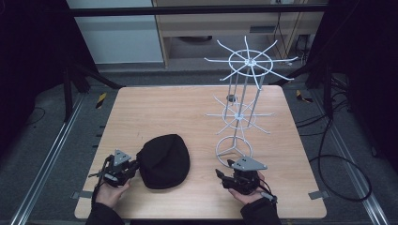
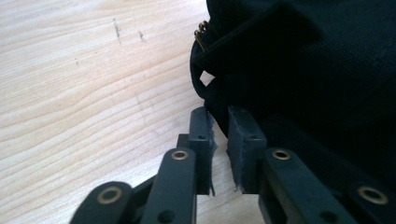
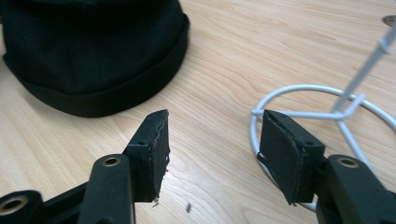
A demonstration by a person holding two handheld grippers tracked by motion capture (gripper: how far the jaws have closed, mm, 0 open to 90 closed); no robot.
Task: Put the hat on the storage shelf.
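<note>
A black cap [image 1: 164,161] lies on the wooden table [image 1: 187,112], front left of centre. My left gripper [image 1: 135,165] is at the cap's left edge. In the left gripper view its jaws [image 2: 219,135] stand almost together, with a fold of the cap's [image 2: 303,70] dark cloth pinched between the tips, just below the strap with a brass buckle [image 2: 201,35]. My right gripper [image 1: 224,168] rests low at the front right, open [image 3: 215,116], with bare wood between its fingers. Its right finger [image 3: 285,149] is beside the base ring [image 3: 303,88] of the white wire rack [image 1: 239,117].
The wire rack stands right of centre, with two tiers of radiating spokes; the upper tier [image 1: 251,60] reaches over the table's far edge. A small dark disc [image 1: 231,98] lies by the rack's pole. Cables [image 1: 338,159] run on the floor to the right.
</note>
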